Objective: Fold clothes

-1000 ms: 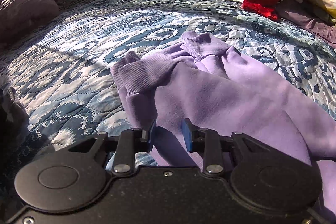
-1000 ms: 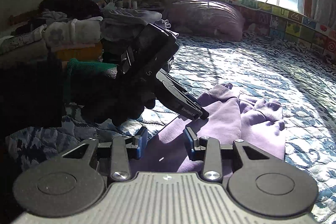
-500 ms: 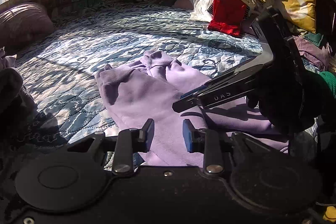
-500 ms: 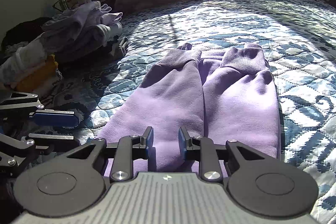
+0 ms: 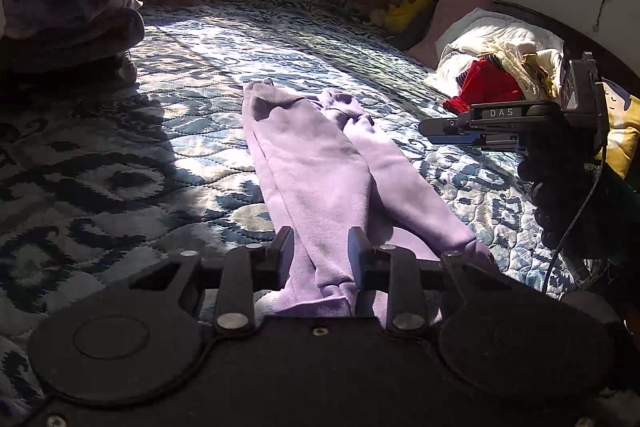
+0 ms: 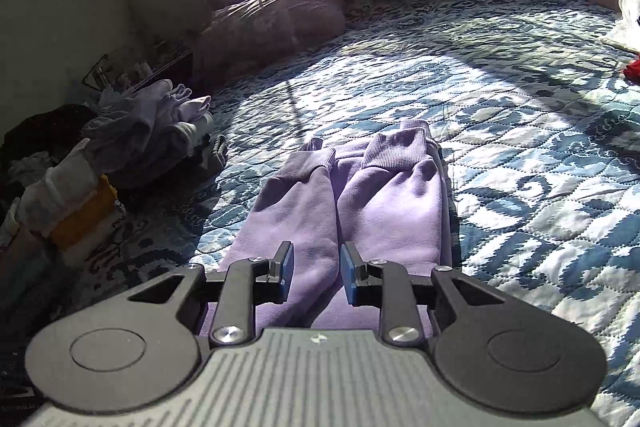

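Pants (image 5: pixel 320 179) flat on bed (image 5: pixel 120 155), legs side by side.
L gripper (image 5: pixel 320 259) & R gripper (image 6: pixel 314 273) jaws spread, nothing pinched; prob. lining up at near end for next fold.

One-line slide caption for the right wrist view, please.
Right gripper, jaws open, poised over purple sweatpants laid flat on a blue patterned quilt.

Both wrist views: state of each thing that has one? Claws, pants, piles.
Left claw: open, low over the near end of the pants, gripping nothing.
Right claw: open, empty, just above the pants.
Purple pants: flat on the quilt, legs side by side, cuffs at the far end, not yet folded across.
Clothes stack: folded, at the bed edge.
Red garment: crumpled in the unfolded heap by the pillows.
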`<state>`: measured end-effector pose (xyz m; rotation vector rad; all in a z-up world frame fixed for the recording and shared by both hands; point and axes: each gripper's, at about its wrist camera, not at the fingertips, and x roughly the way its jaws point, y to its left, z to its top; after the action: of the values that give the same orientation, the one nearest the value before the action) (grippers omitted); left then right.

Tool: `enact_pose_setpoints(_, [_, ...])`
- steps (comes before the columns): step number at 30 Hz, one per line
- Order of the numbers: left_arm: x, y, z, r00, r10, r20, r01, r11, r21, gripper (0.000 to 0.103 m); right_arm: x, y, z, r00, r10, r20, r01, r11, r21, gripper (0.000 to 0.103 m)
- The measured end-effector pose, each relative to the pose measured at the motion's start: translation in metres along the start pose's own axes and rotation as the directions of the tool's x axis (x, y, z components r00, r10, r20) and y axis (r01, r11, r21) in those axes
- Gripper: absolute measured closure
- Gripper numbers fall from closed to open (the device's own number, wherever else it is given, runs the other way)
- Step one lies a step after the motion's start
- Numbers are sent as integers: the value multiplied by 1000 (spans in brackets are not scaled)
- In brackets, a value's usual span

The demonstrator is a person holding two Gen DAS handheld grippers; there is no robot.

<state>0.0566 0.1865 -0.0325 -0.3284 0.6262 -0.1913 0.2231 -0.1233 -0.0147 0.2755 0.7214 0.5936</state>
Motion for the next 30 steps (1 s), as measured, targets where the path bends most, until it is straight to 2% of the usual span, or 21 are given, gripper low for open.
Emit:
enact_pose_setpoints(2, [-8, 10, -7, 1000, -7, -5, 6, 990, -141, 50, -28, -24, -21, 1000, -9, 25, 6, 996, 91, 61])
enact_pose_setpoints(3, [-10, 13, -14, 1000, -6, -12, 4, 977, -211, 48, -40, -37, -34, 999, -17, 34, 11, 989, 145, 58])
enact_pose_setpoints(6, [-6, 11, -29, 999, -13, -31, 3, 955, -296, 46, -69, -74, -73, 997, -29, 66, 7, 948, 319, 53])
enact_pose_setpoints(8, [2, 11, -33, 1000, -9, -30, -1, 948, -317, 46, -79, -93, -96, 995, -9, 98, -34, 903, 428, 47])
enact_pose_setpoints(11, [13, 10, -41, 999, 24, -46, -37, 949, -314, 46, -83, -109, -128, 989, 29, 142, -99, 853, 513, 47])
enact_pose_setpoints(16, [27, 8, -62, 997, 2, -79, -29, 940, -341, 48, -68, -104, -154, 991, 66, 119, -116, 862, 494, 47])
enact_pose_setpoints(19, [23, -7, -67, 998, 20, -64, -35, 969, -246, 49, -65, -92, -159, 990, 68, 124, -116, 893, 436, 48])
enact_pose_setpoints(21, [14, -25, -66, 997, 70, -33, -74, 990, -118, 48, -65, -85, -157, 990, 72, 124, -116, 911, 396, 47])
enact_pose_setpoints(23, [11, -38, -66, 992, 128, -2, -128, 992, 11, 48, -66, -79, -158, 991, 58, 122, -99, 928, 360, 47])
enact_pose_setpoints(27, [22, -43, -68, 991, 132, -6, -131, 985, 109, 47, -81, -46, -155, 981, -40, 187, 8, 985, 170, 49])
enact_pose_setpoints(29, [26, -46, -69, 992, 127, -5, -125, 981, 146, 47, -88, -26, -149, 975, 29, 219, -51, 994, 95, 54])
enact_pose_setpoints(30, [29, -48, -70, 992, 123, -7, -120, 979, 164, 47, -85, -18, -144, 977, 72, 203, -91, 992, 84, 54])
